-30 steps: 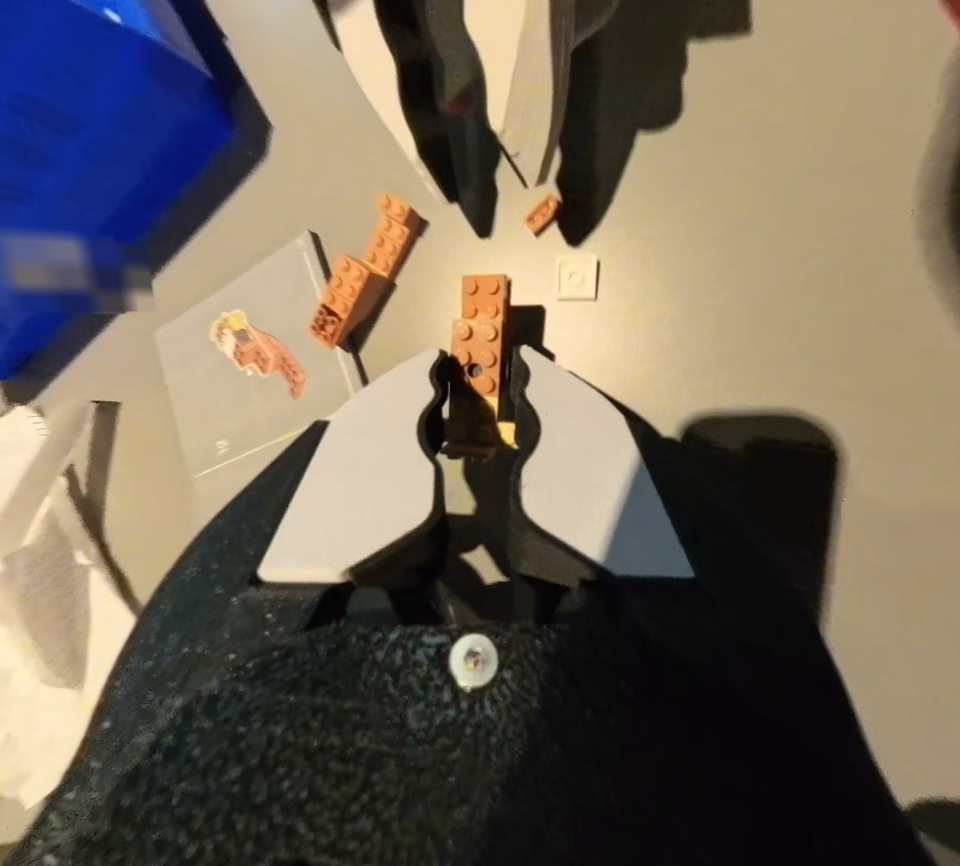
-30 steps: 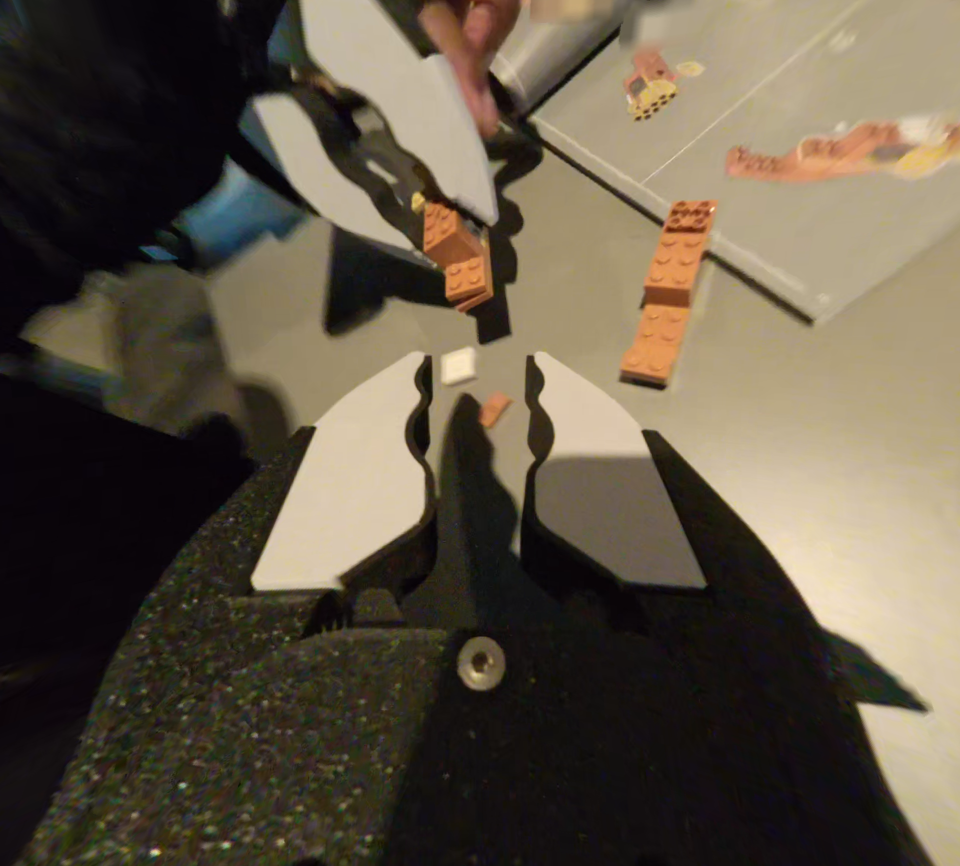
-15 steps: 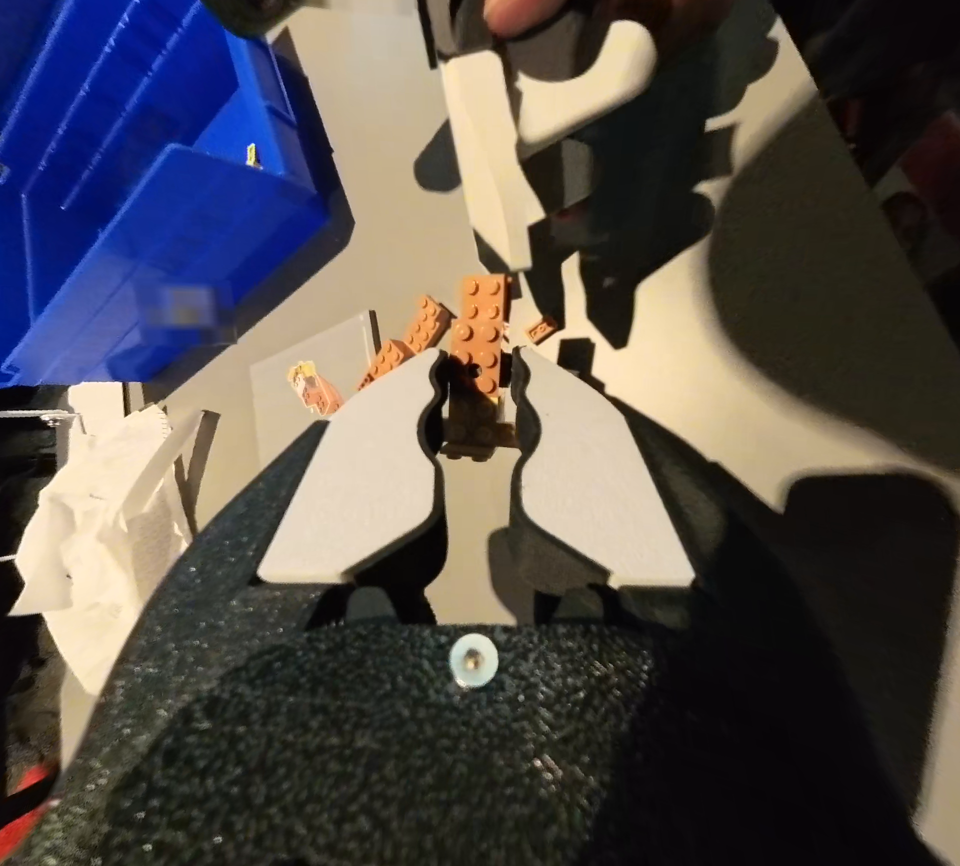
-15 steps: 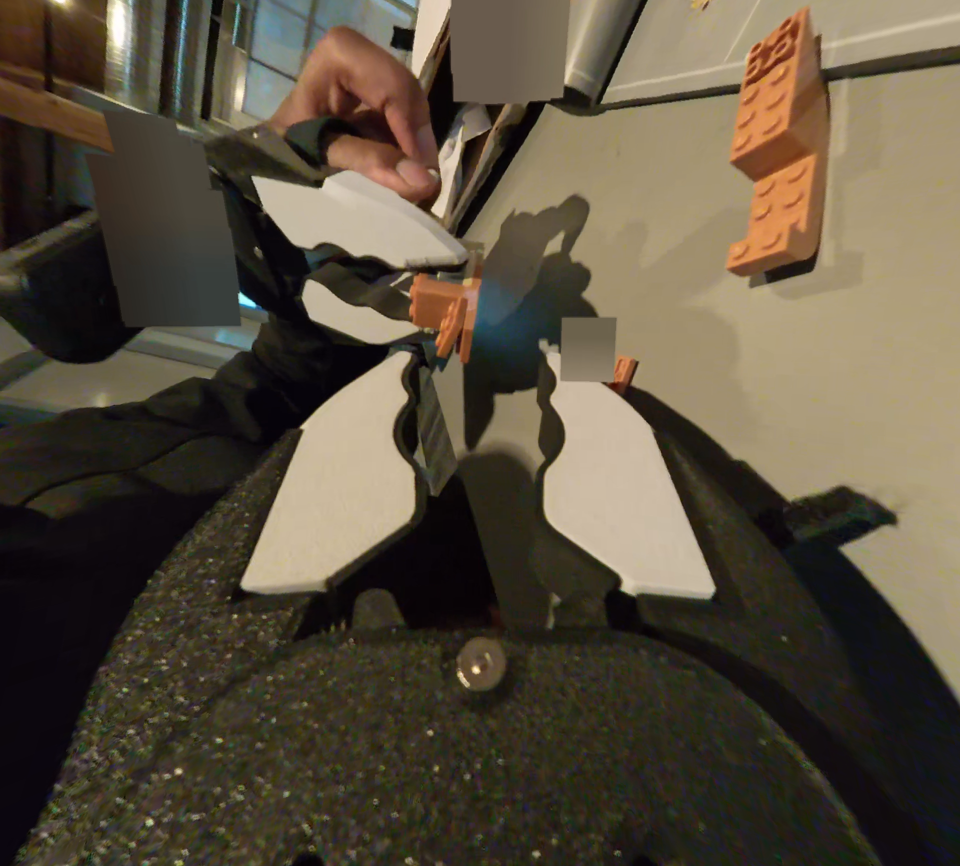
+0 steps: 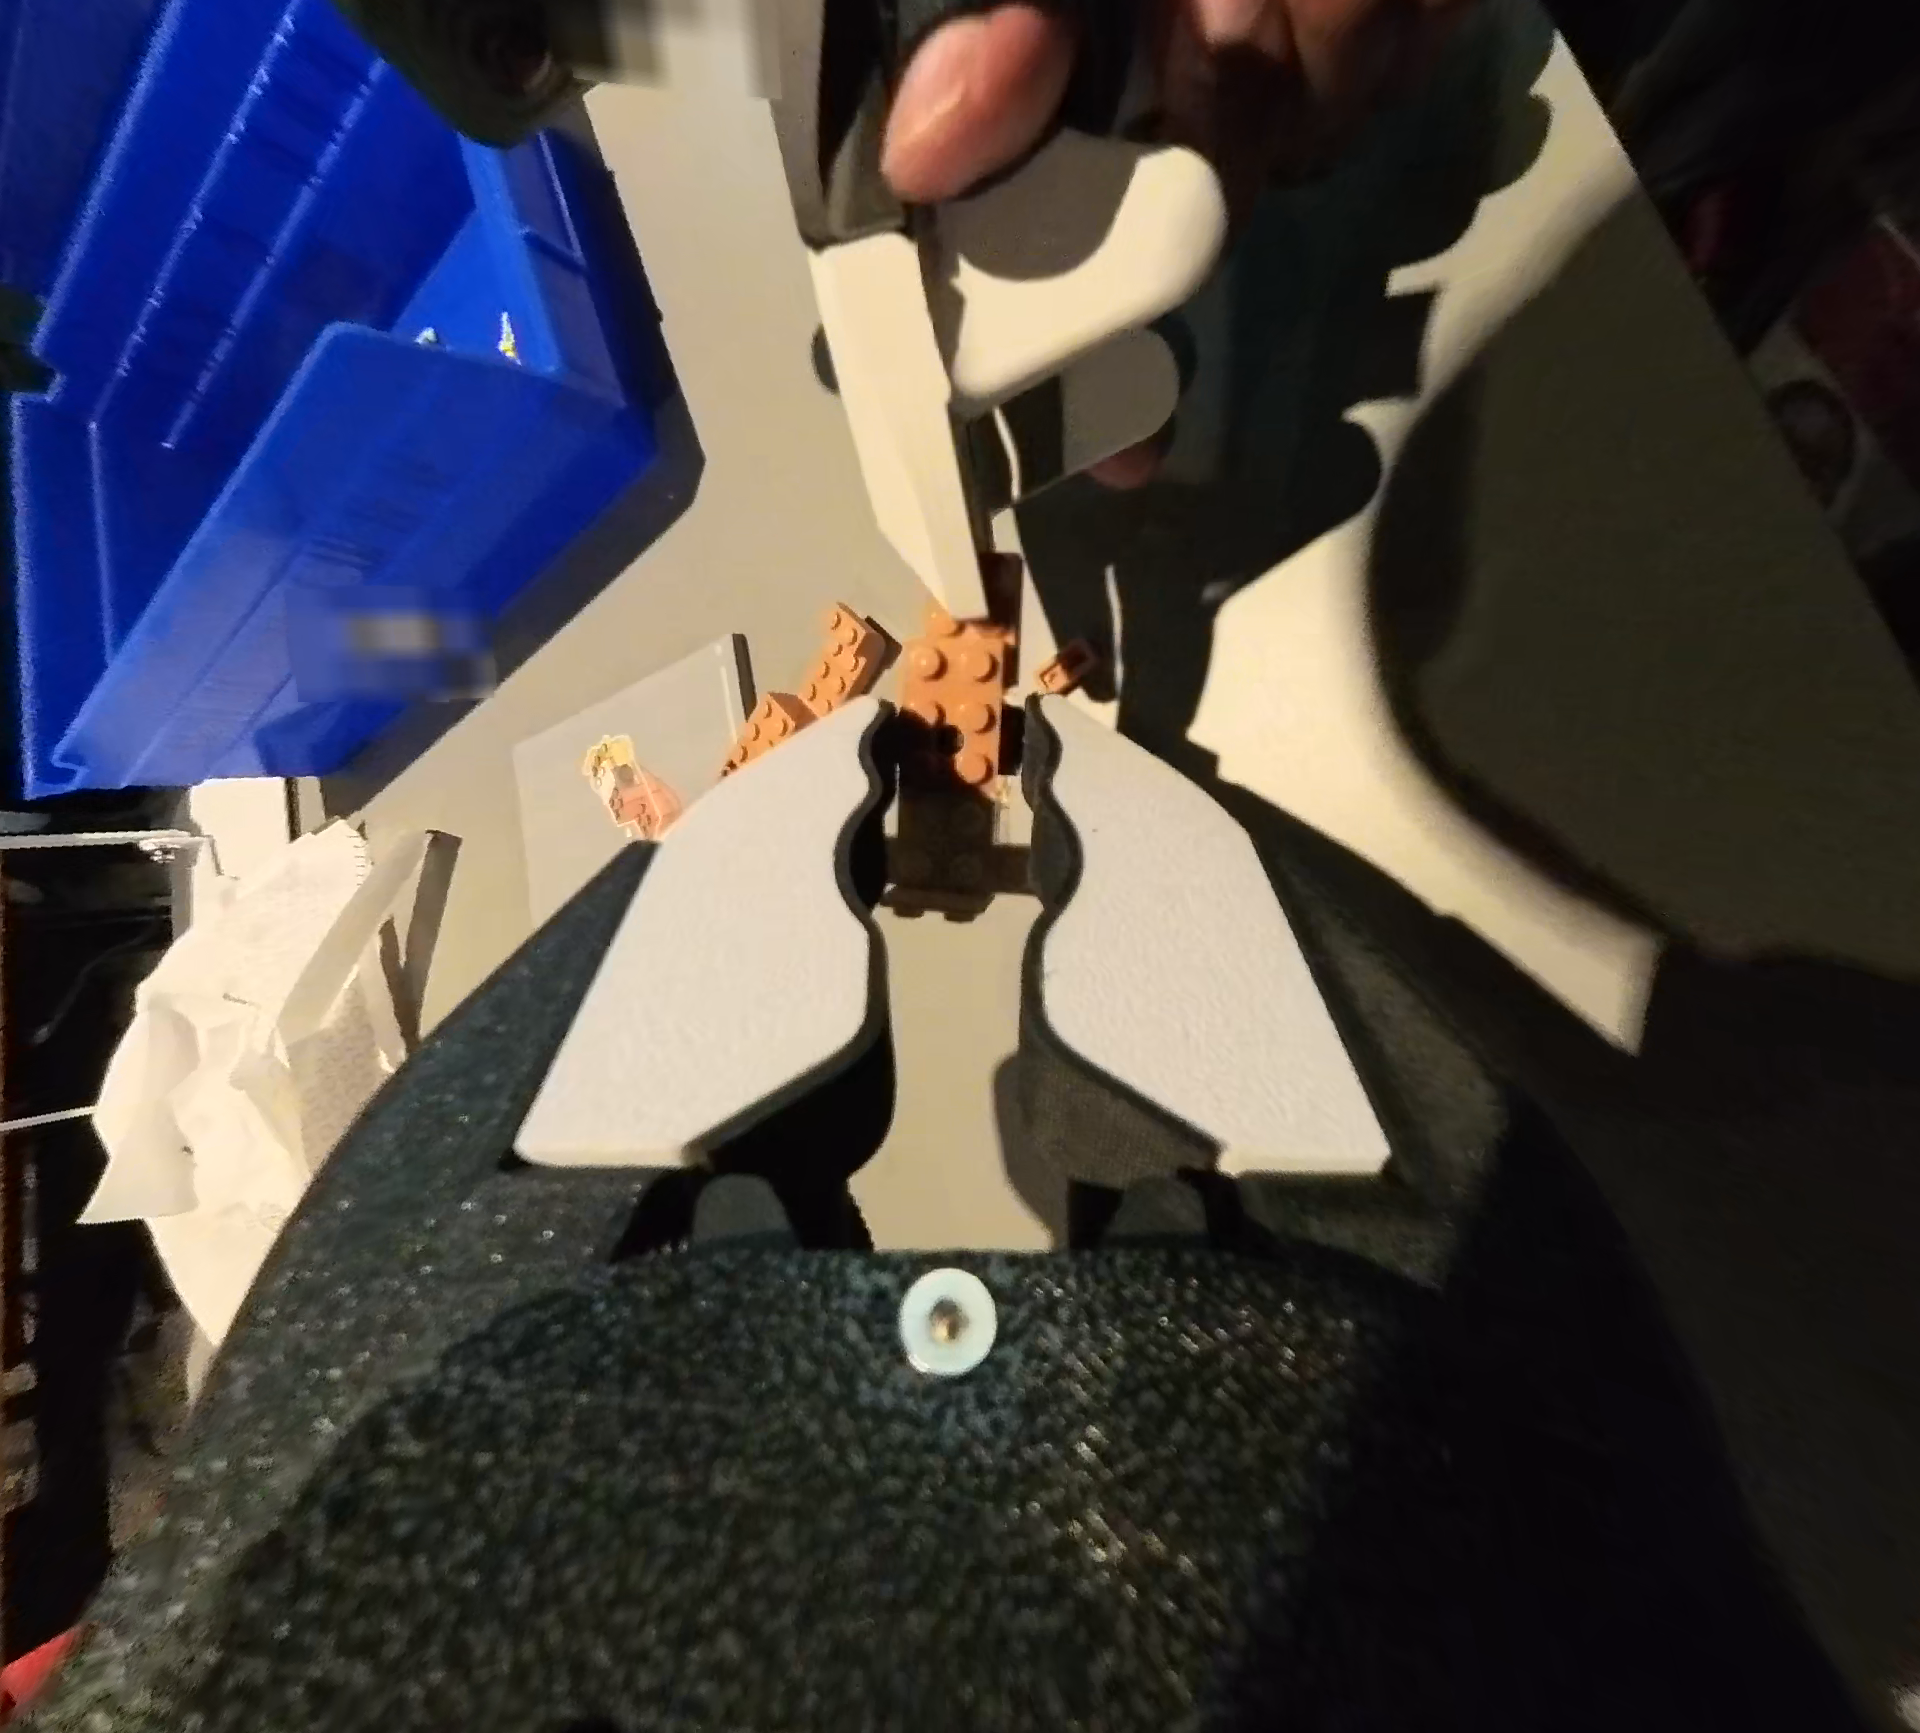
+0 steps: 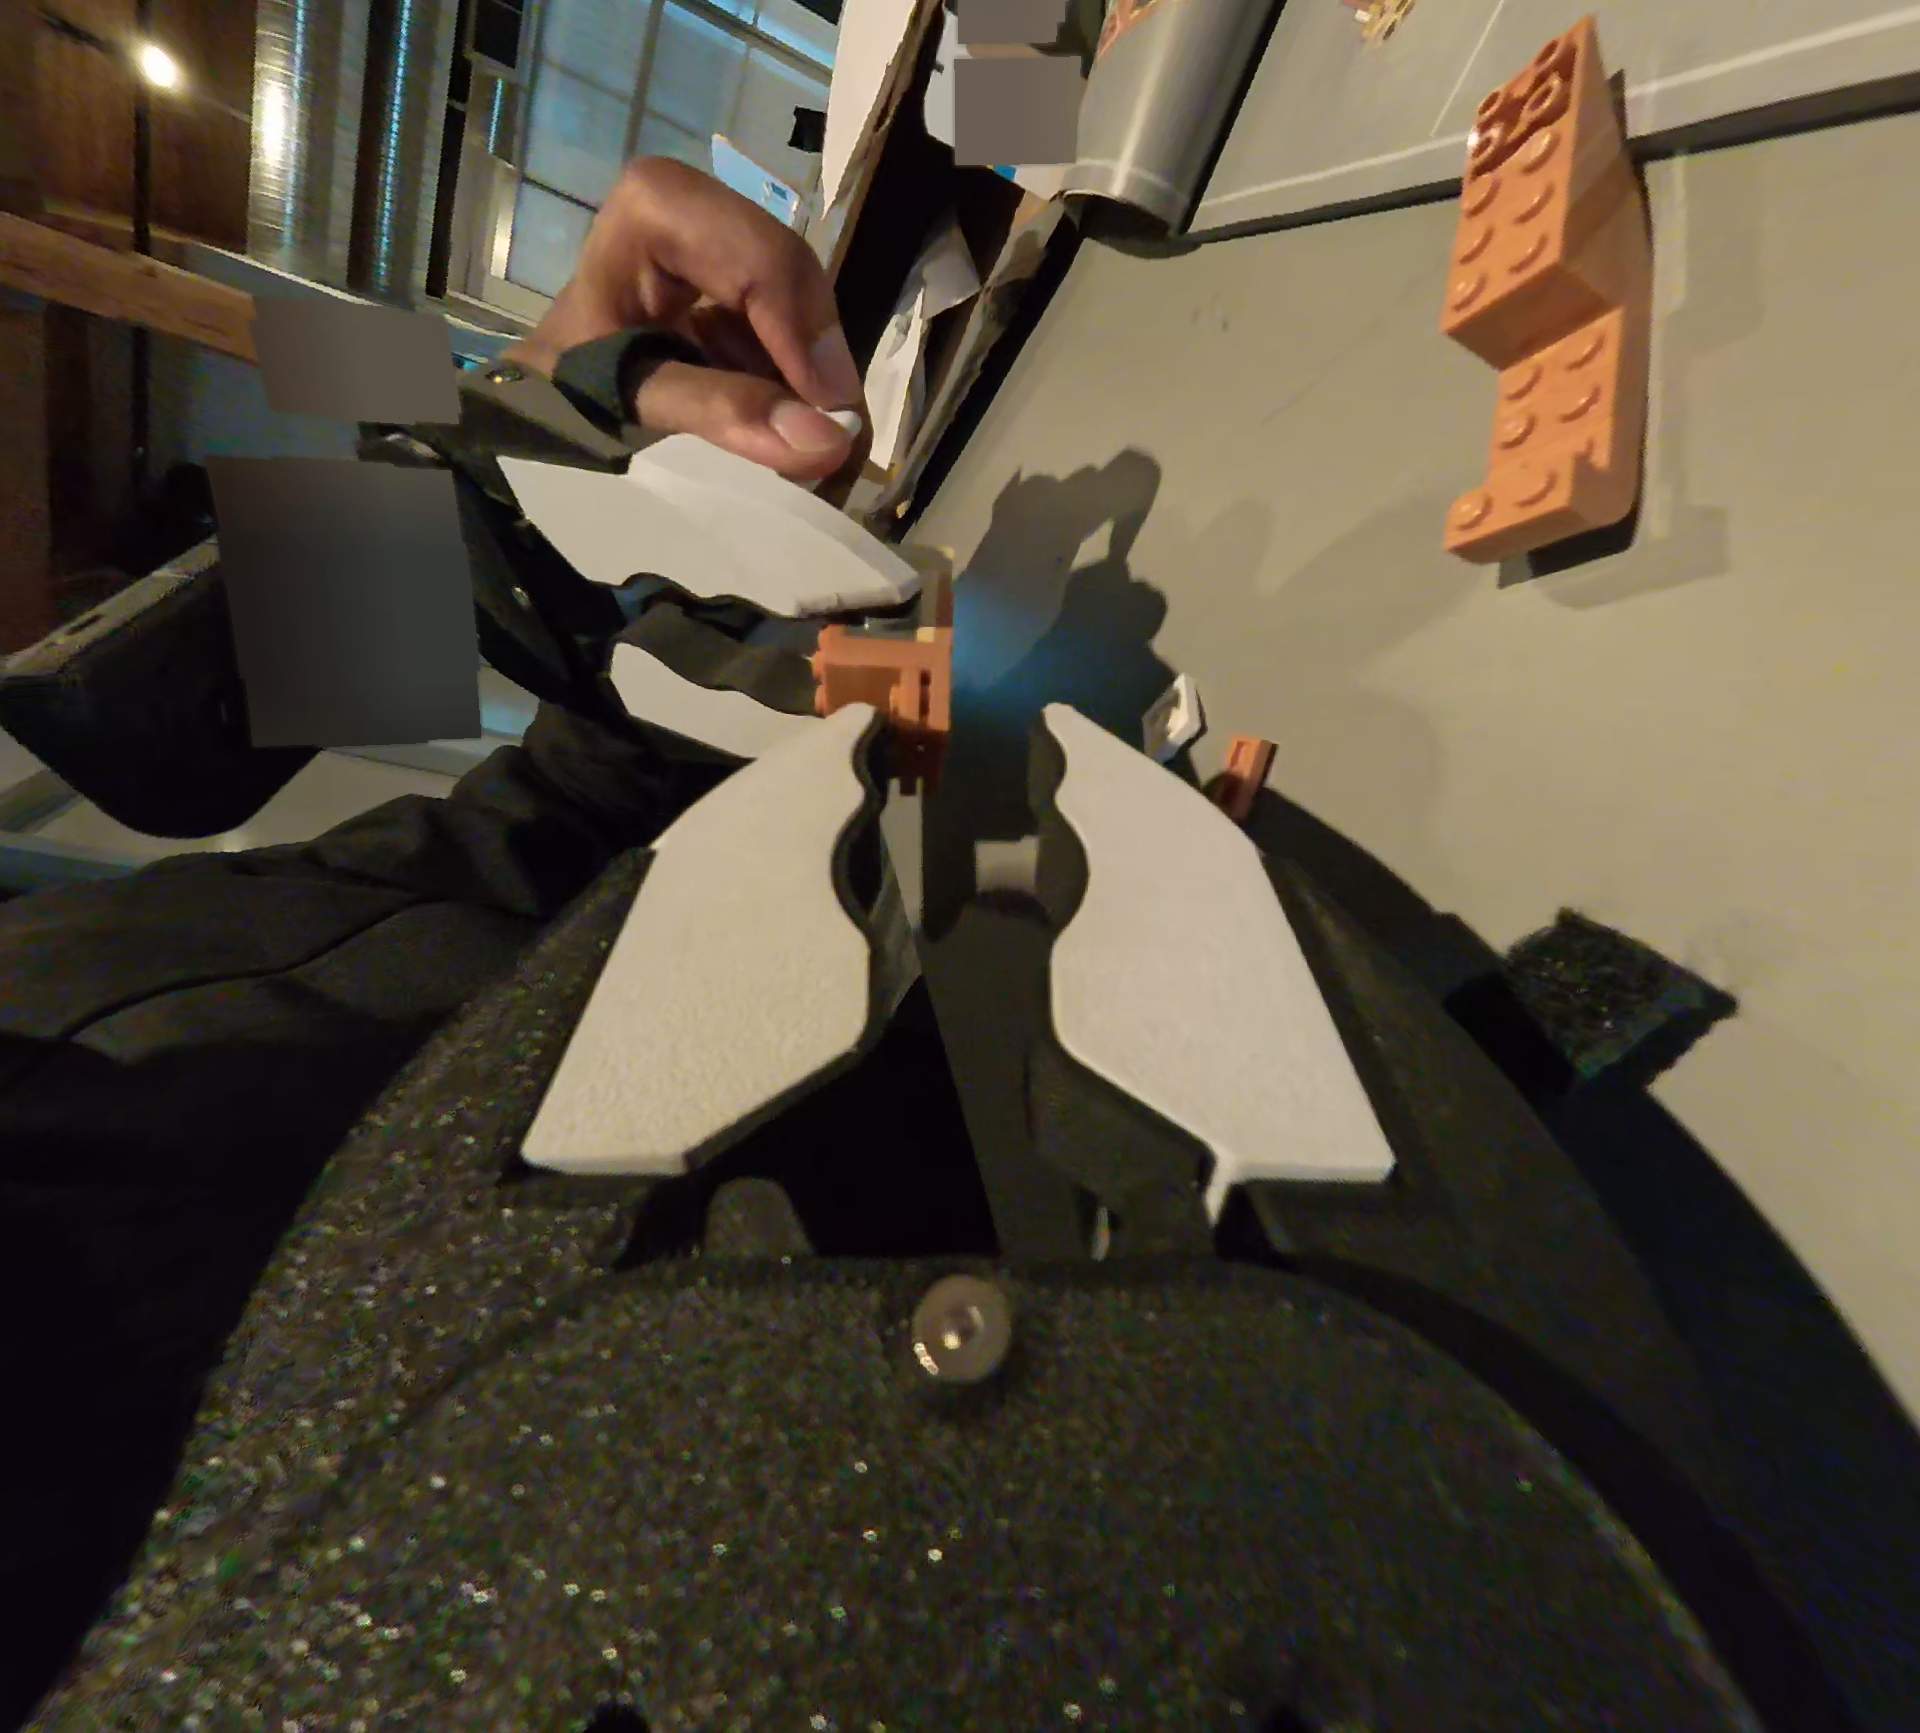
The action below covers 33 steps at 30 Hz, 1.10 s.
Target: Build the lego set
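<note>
The left gripper [image 5: 956, 727] has its flat grey fingers clamped on a bumpy orange brick stack [image 5: 954, 696]. At 12 o'clock, the right gripper [image 6: 956, 727] points down, fingers apart, touching the stack's far end above the smooth tabletop [image 5: 1299, 748].

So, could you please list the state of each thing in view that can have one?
Left tool: shut on the orange brick assembly, held off the table.
Right tool: open, one fingertip touching that assembly.
Second orange assembly: lying flat on the table beside the instruction booklet.
Instruction booklet: open.
White tile: loose on the table.
Small orange piece: loose on the table.
Blue bin: contents hidden.
</note>
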### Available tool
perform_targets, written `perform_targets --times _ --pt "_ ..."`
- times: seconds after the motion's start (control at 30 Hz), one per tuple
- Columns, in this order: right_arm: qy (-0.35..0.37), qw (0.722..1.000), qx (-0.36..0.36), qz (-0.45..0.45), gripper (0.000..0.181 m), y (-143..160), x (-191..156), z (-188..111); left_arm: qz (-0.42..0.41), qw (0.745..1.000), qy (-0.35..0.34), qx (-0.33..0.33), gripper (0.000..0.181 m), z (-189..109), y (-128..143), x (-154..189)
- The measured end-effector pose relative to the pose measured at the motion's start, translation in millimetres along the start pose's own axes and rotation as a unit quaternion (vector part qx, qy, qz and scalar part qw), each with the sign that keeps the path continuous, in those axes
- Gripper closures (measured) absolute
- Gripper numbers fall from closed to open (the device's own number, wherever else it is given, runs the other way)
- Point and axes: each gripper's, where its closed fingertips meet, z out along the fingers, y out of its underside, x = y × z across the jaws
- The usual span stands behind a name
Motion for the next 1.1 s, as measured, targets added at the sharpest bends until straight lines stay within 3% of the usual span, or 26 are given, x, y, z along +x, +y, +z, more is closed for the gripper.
perform_targets --times 0.2,1.1 --pt "0.006 1.0 0.004 -0.014 0.168 -1 -2 3 -0.005 1.0 -0.009 0.0 0.159 -2 0 1" --pt "0.003 0.999 -0.011 -0.04 0.17 3 -10 19 -0.029 0.998 -0.037 0.031 0.159 -14 7 10"
